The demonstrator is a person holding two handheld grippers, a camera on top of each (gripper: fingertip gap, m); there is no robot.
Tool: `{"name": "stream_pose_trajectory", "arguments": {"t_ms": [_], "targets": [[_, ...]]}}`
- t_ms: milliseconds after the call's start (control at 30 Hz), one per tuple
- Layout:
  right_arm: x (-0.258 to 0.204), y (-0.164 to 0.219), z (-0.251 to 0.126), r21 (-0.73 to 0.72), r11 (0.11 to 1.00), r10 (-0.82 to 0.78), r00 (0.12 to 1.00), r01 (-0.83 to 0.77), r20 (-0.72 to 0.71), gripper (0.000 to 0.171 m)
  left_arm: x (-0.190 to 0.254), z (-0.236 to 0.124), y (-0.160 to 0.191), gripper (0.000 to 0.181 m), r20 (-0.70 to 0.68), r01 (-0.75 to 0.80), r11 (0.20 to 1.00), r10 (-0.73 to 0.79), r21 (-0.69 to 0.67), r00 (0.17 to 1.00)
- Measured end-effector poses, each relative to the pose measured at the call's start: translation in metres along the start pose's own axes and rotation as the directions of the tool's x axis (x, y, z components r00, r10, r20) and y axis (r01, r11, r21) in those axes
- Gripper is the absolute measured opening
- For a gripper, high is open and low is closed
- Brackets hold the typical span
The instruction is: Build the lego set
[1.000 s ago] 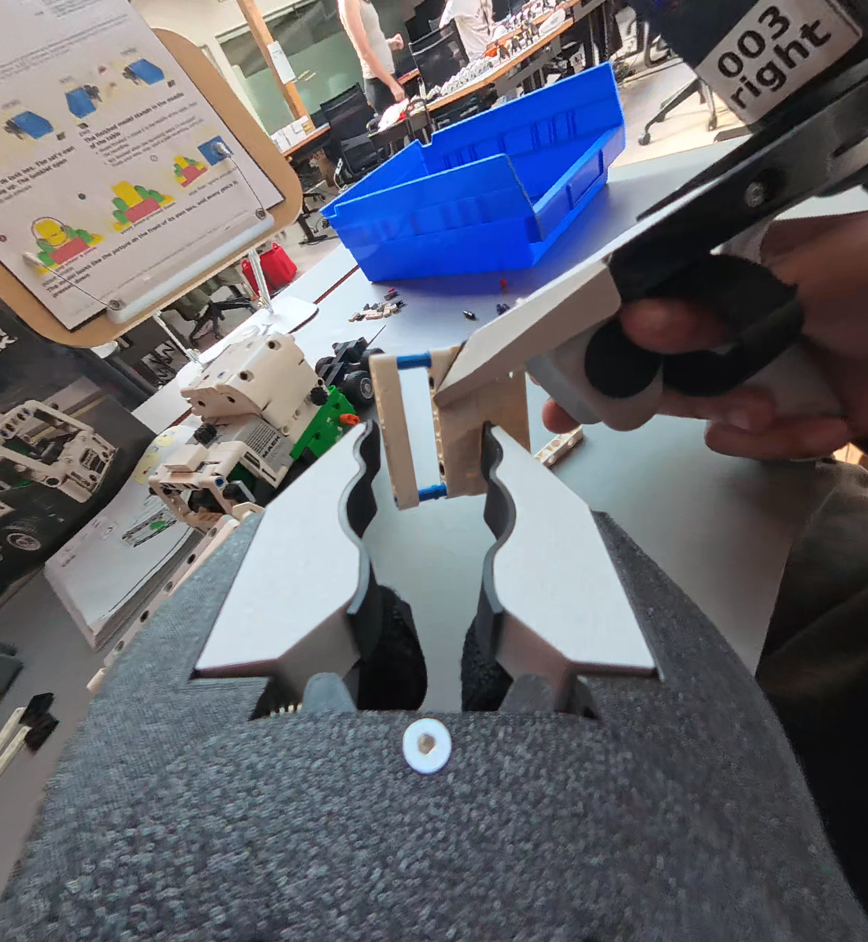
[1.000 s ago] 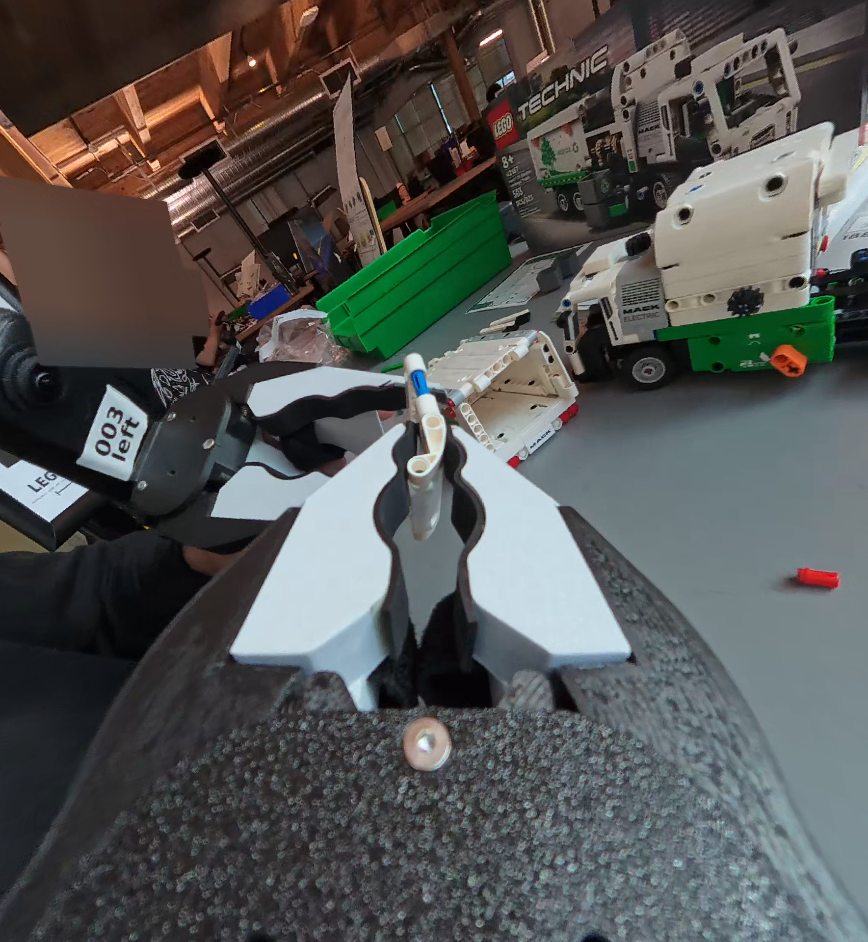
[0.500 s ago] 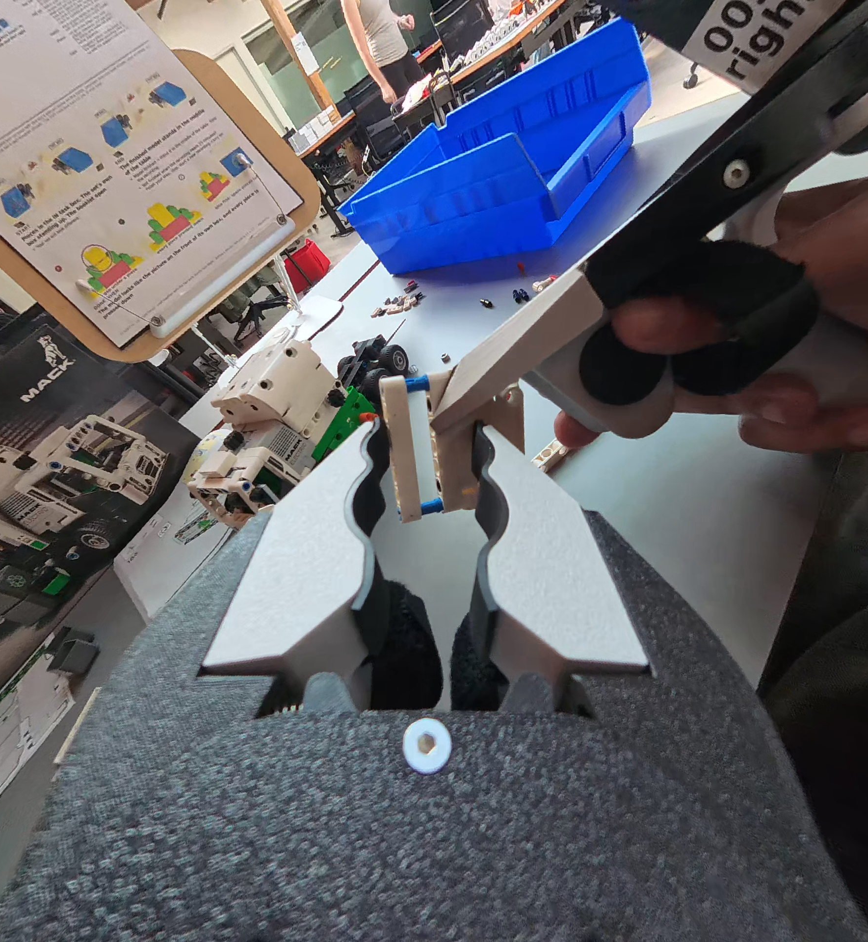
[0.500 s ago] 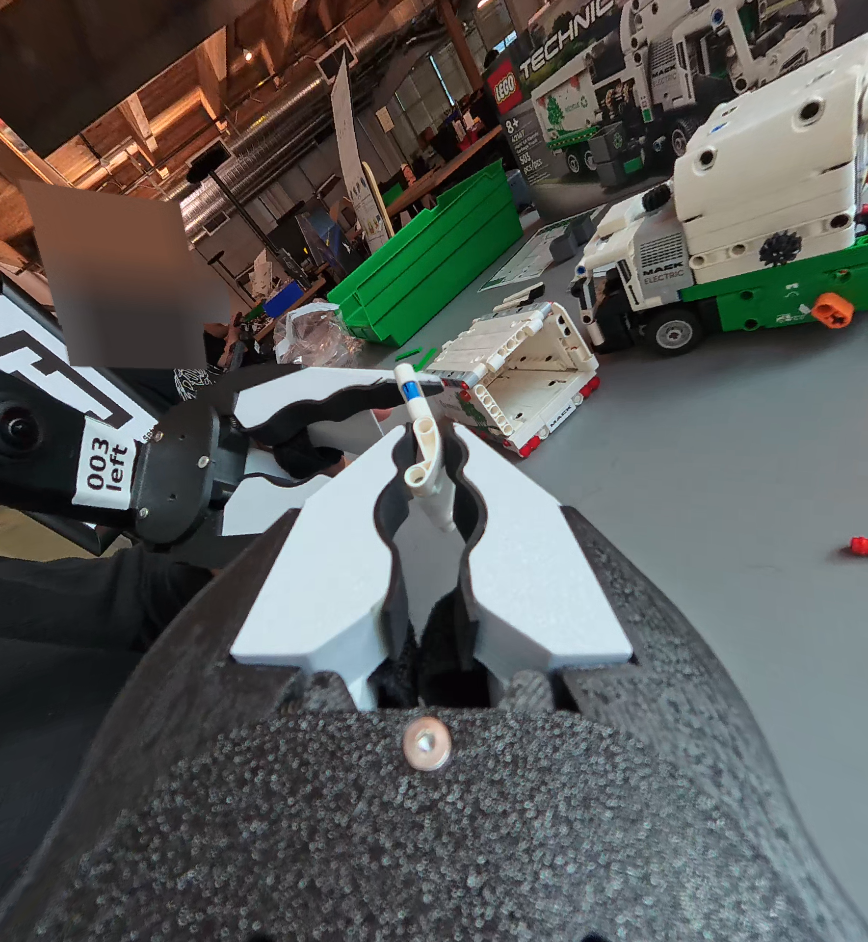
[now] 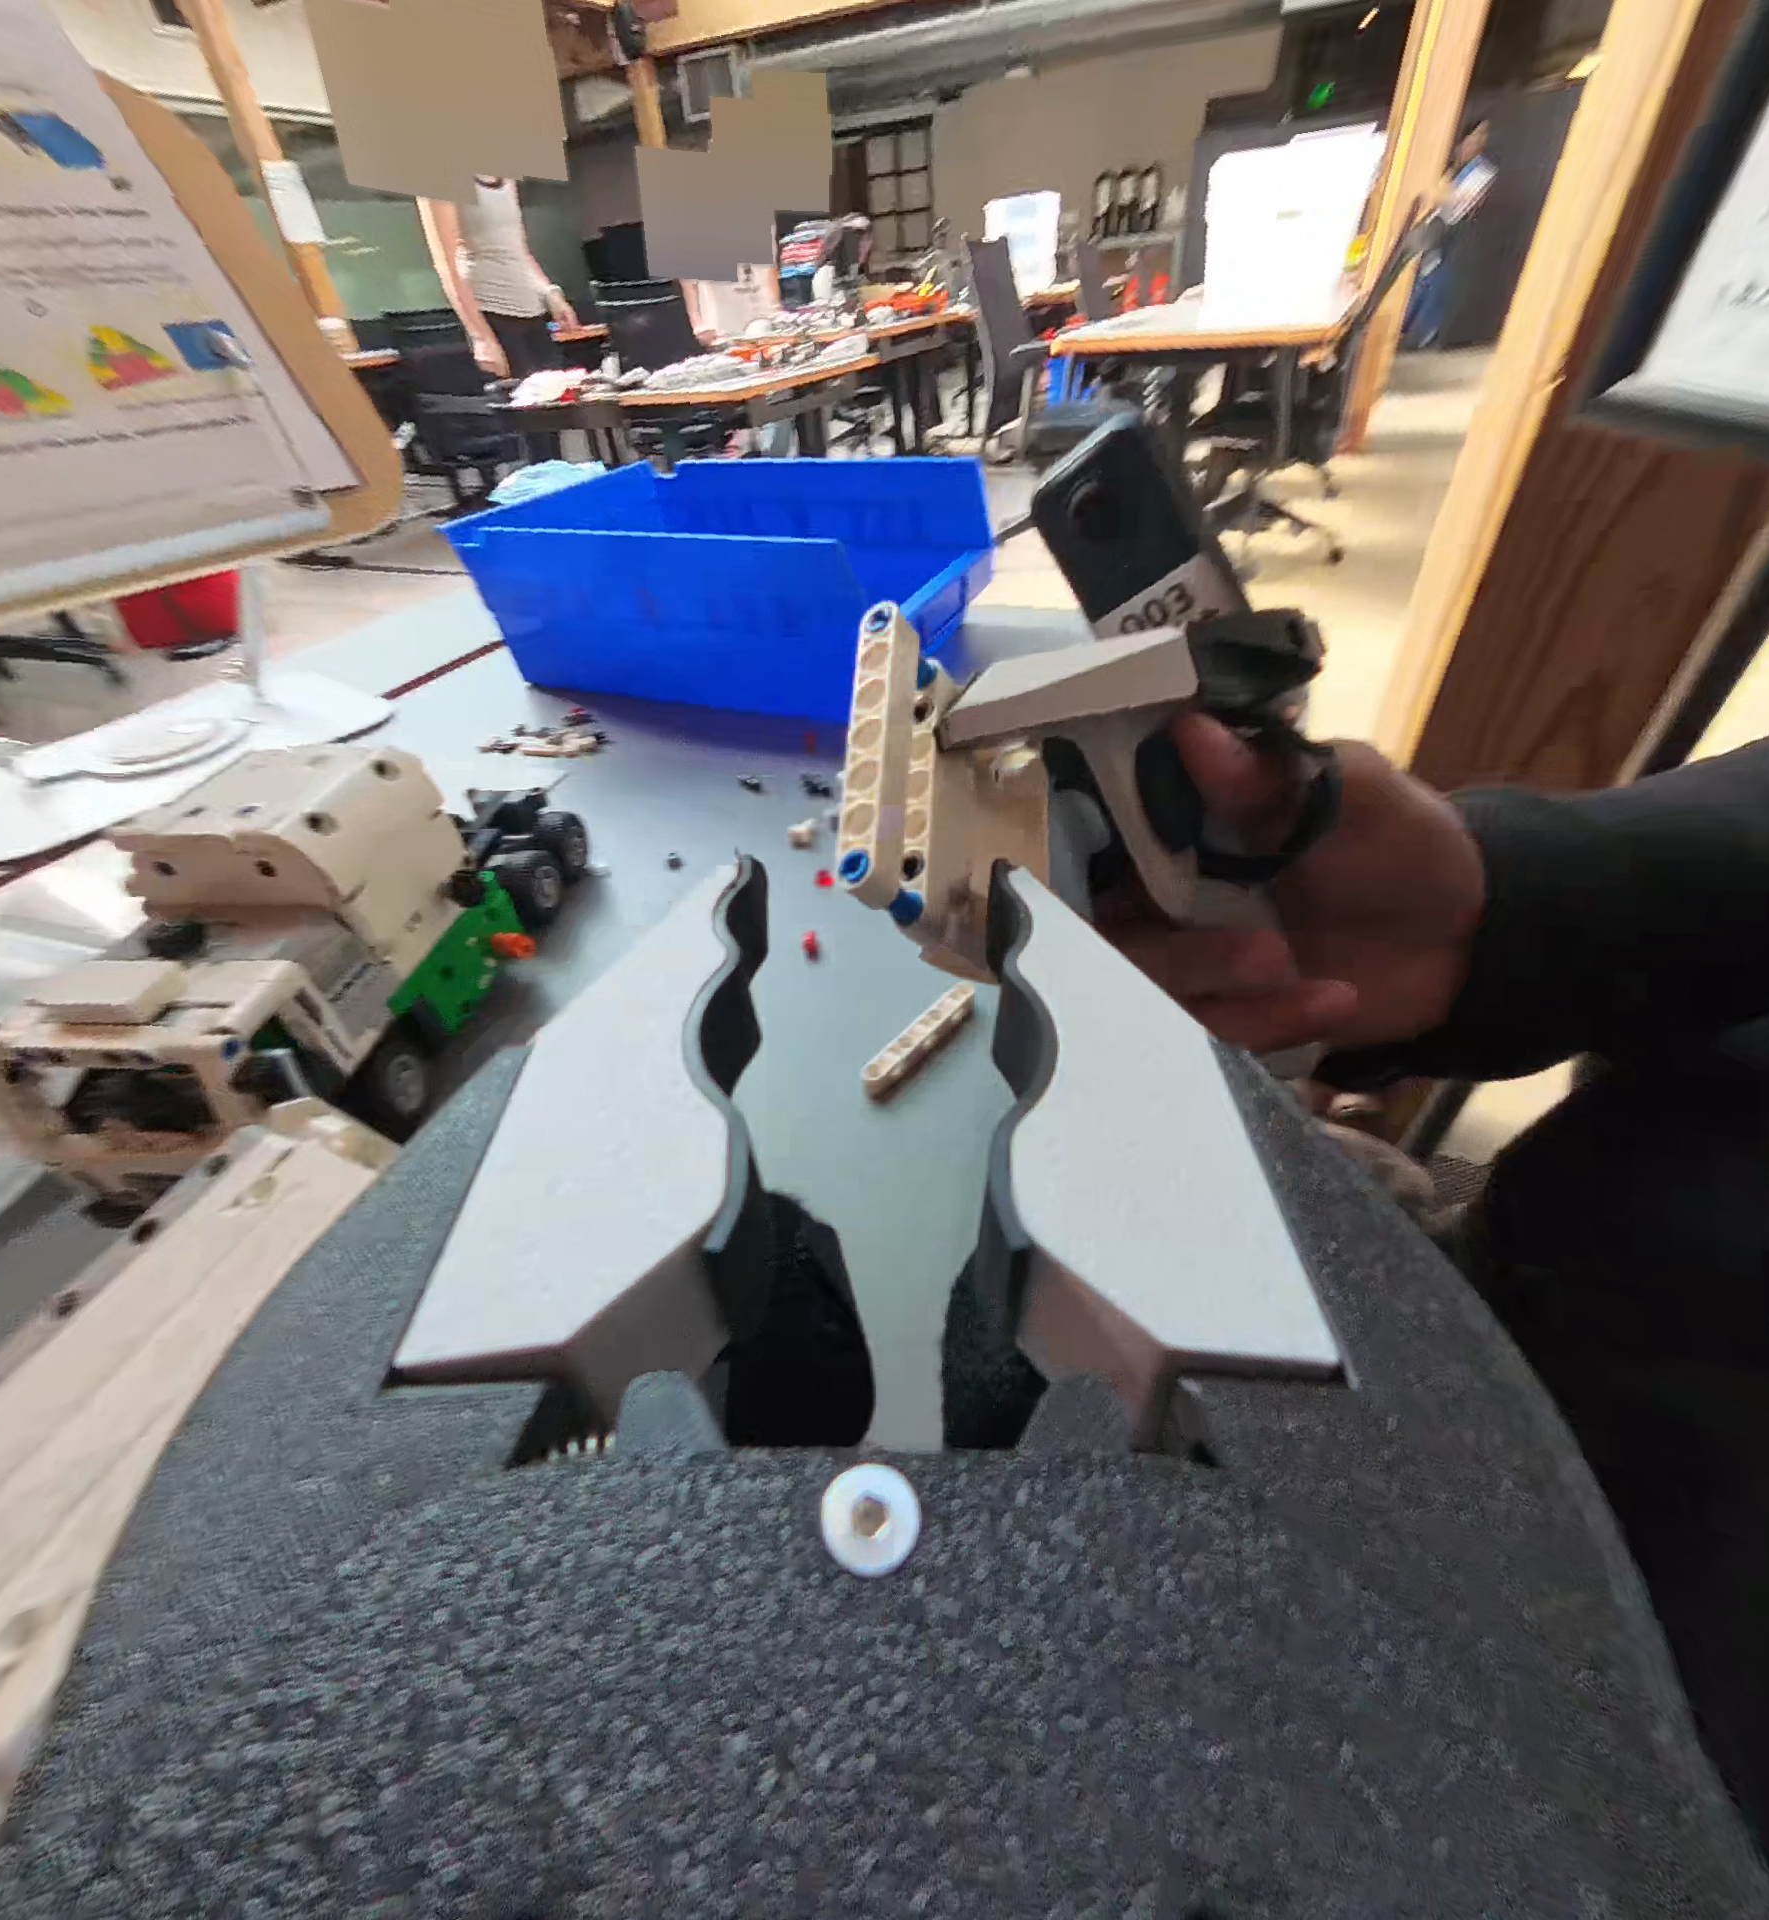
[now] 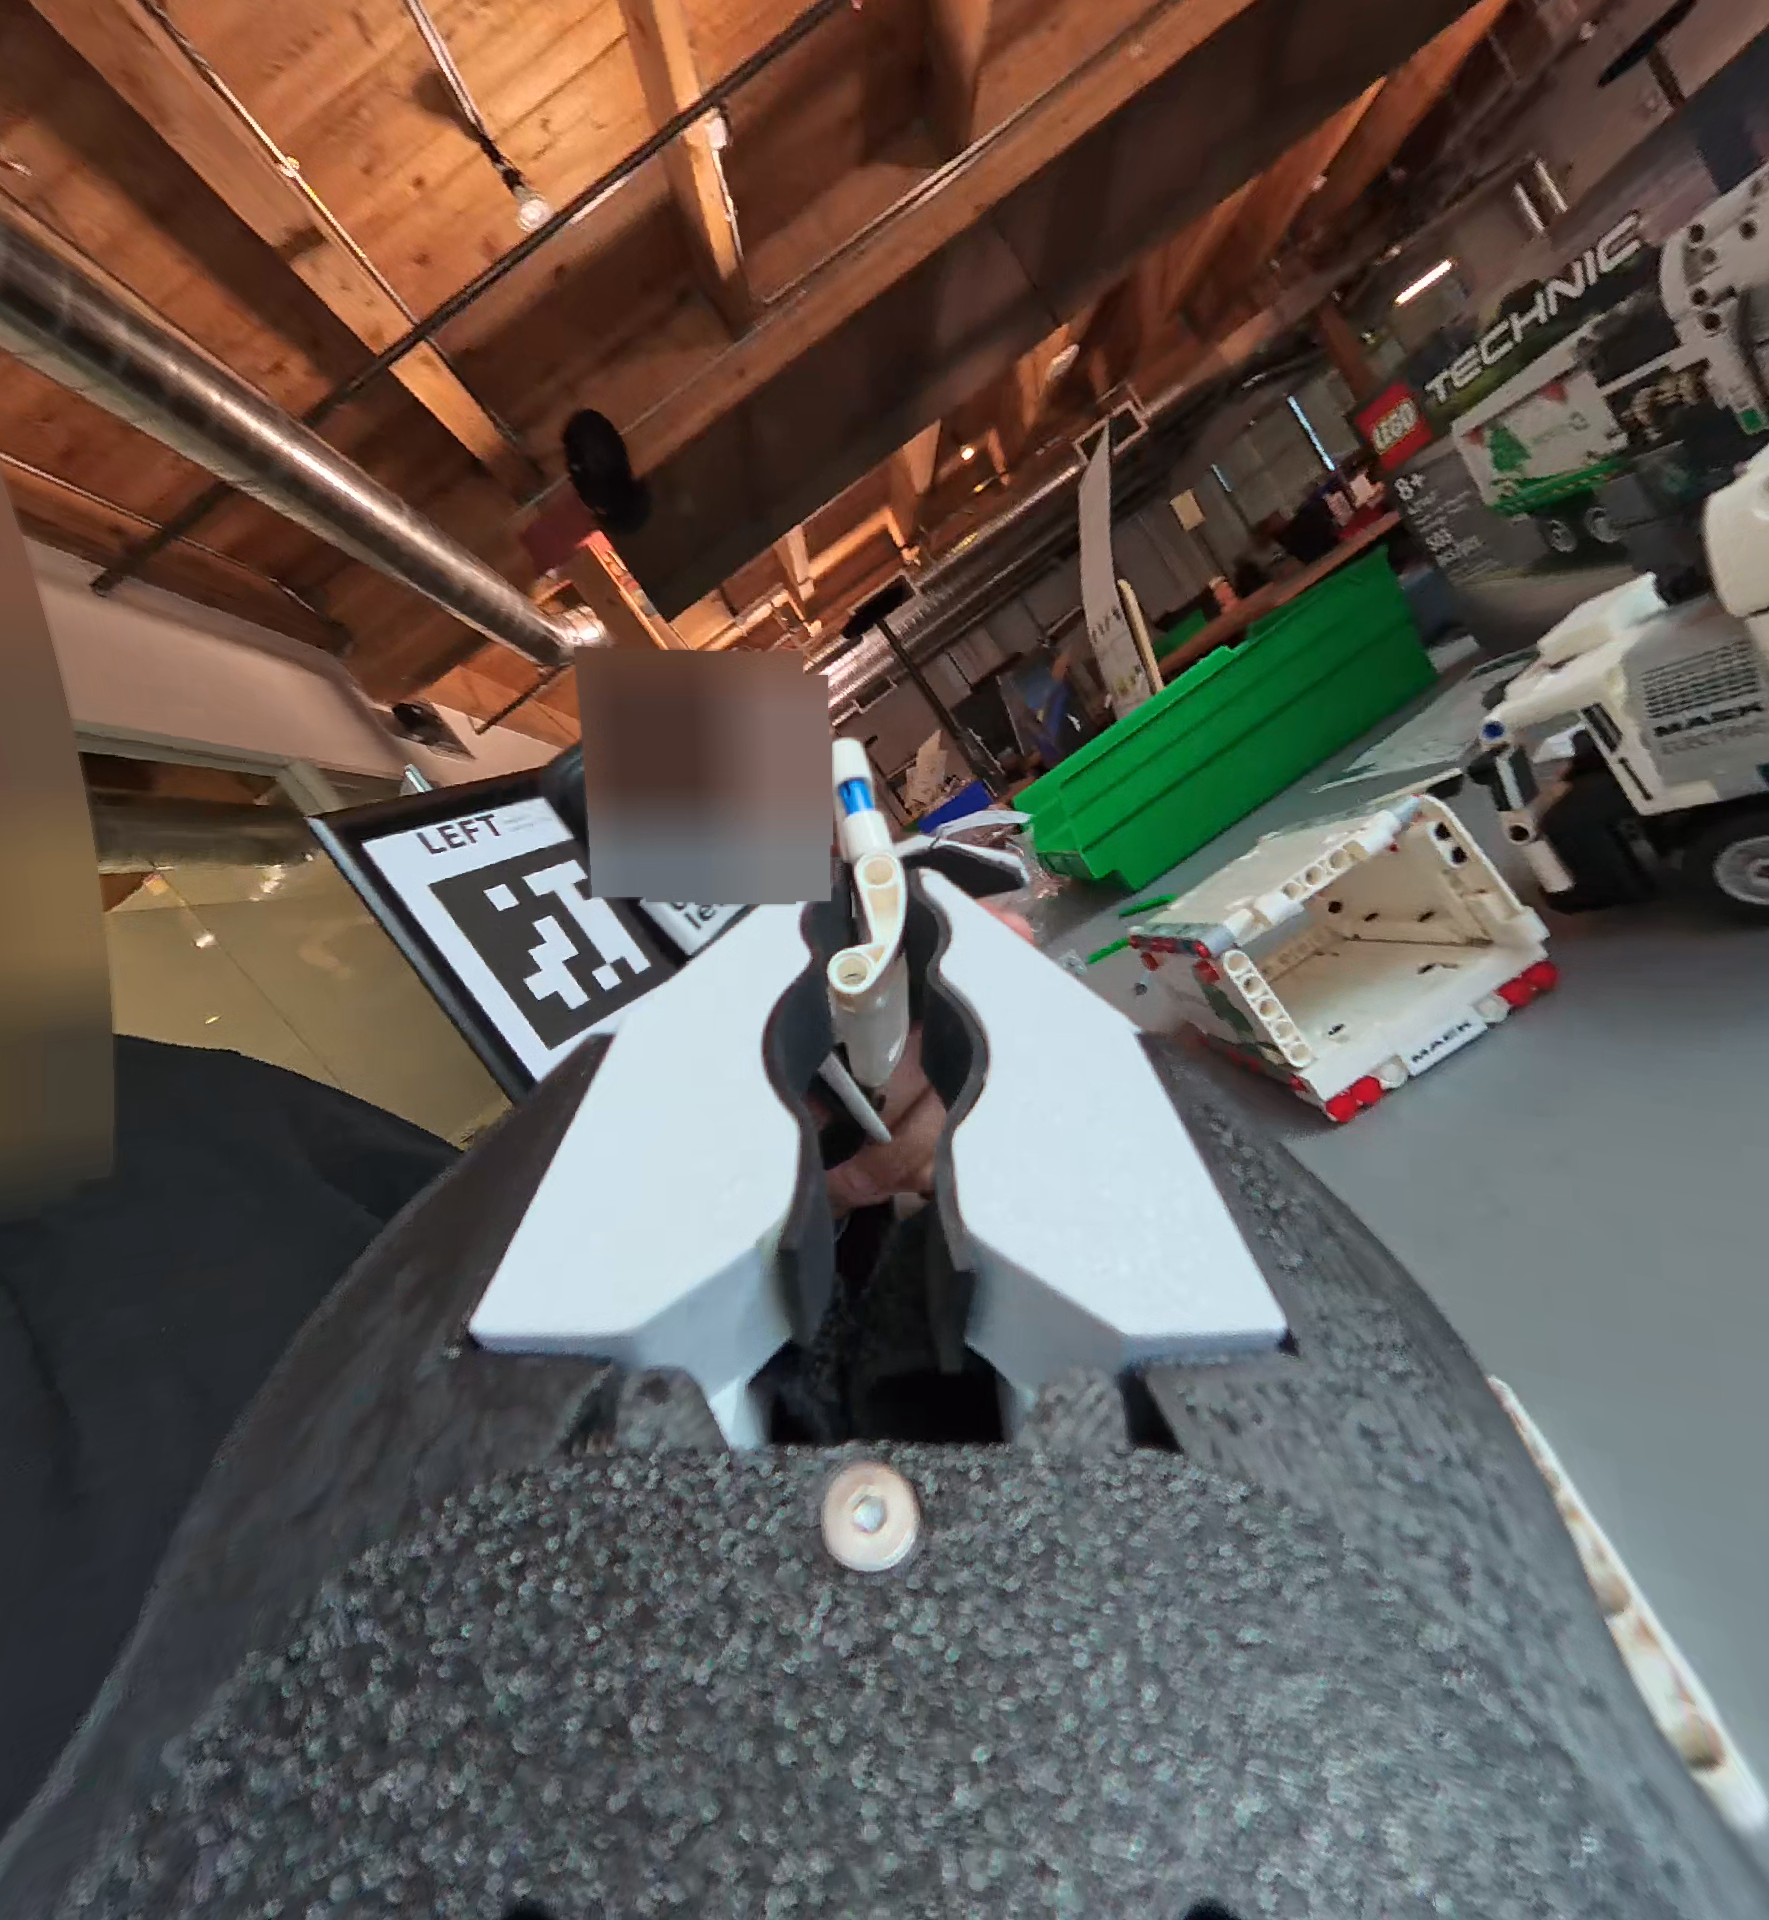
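Note:
My right gripper (image 6: 875, 914) is shut on a white beam assembly (image 6: 867, 935) with blue pins. In the left wrist view the right gripper (image 5: 963, 800) holds this assembly (image 5: 885, 769) up above the grey table, tilted, just beyond my right fingertip. My left gripper (image 5: 875, 914) is open and empty, and the assembly is outside its jaws. The white and green truck (image 5: 319, 914) stands at the left; it also shows in the right wrist view (image 6: 1690, 727). A white box-shaped body (image 6: 1358, 966) lies on the table.
A blue bin (image 5: 734, 582) stands at the back of the table, with small loose parts in front of it. A loose white beam (image 5: 916, 1039) and red pins (image 5: 812, 940) lie between my left fingers. An instruction board (image 5: 80, 312) stands at the left. A green bin (image 6: 1244, 717) is farther off. The grippers are tip to tip, or close to it.
My left gripper has opened wider and drawn away from the assembly. My right gripper has lifted the assembly and tilted it upward, still shut on it.

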State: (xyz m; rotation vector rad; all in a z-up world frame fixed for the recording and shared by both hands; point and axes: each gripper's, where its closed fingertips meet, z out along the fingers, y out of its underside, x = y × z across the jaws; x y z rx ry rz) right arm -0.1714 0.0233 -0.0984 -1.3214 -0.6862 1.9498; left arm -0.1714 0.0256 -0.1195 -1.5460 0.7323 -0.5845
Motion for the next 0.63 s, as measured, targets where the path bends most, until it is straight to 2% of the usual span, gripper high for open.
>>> {"name": "stream_pose_trajectory", "arguments": {"t_ms": [67, 100, 133, 200, 267, 300, 333, 400, 433, 500, 533, 633], "targets": [[-0.007, 0.002, 0.003, 0.007, 0.999, -0.035, 0.999, 0.035, 0.036, 0.008, 0.012, -0.001, -0.004, 0.027, -0.106, 0.079, 0.996, -0.074, 0.043, 0.992], [-0.005, 0.006, 0.005, -0.011, 0.999, -0.049, 0.999, 0.049, 0.024, 0.008, 0.014, -0.002, -0.006, 0.011, -0.131, 0.104, 0.992, -0.095, 0.064, 0.987], [-0.005, 0.005, 0.005, -0.011, 0.998, -0.058, 0.998, 0.059, 0.018, 0.009, 0.015, -0.002, -0.005, 0.009, -0.139, 0.115, 0.991, -0.104, 0.070, 0.985], [0.003, 0.005, 0.004, -0.032, 0.995, -0.092, 0.994, 0.090, -0.057, 0.020, 0.008, -0.002, -0.004, 0.005, -0.084, 0.074, 0.994, -0.067, 0.080, 0.994], [0.010, -0.001, 0.001, -0.009, 0.996, -0.087, 0.989, 0.086, -0.120, 0.037, -0.005, -0.005, -0.006, 0.005, 0.055, -0.069, 0.994, 0.064, 0.084, 0.996], [0.012, -0.003, 0.000, 0.008, 0.998, -0.064, 0.988, 0.065, -0.142, 0.050, -0.016, -0.007, -0.006, 0.005, 0.171, -0.184, 0.982, 0.172, 0.053, 0.970], [0.010, -0.004, 0.002, 0.024, 0.999, -0.032, 0.991, 0.035, -0.132, 0.062, -0.026, -0.010, -0.006, 0.005, 0.284, -0.320, 0.948, 0.307, -0.003, 0.908], [0.006, 0.002, 0.010, 0.025, 0.999, 0.034, 0.994, -0.032, -0.103, 0.077, -0.031, -0.014, -0.008, 0.004, 0.406, -0.549, 0.826, 0.548, -0.126, 0.731], [0.002, 0.007, 0.016, 0.014, 0.998, 0.059, 0.995, -0.058, -0.082, 0.085, -0.030, -0.015, -0.011, 0.003, 0.451, -0.609, 0.776, 0.608, -0.163, 0.654], [-0.001, 0.015, 0.024, 0.011, 0.998, 0.070, 0.996, -0.070, -0.060, 0.095, -0.019, -0.012, -0.012, 0.004, 0.452, -0.651, 0.740, 0.644, -0.168, 0.617], [-0.003, 0.014, 0.026, 0.039, 0.997, 0.062, 0.997, -0.060, -0.044, 0.094, -0.016, -0.012, -0.014, 0.004, 0.459, -0.649, 0.744, 0.637, -0.157, 0.619], [-0.009, 0.005, 0.023, 0.117, 0.992, 0.046, 0.999, -0.045, -0.002, 0.075, -0.005, -0.009, -0.017, 0.004, 0.462, -0.666, 0.734, 0.641, -0.136, 0.613]]}}
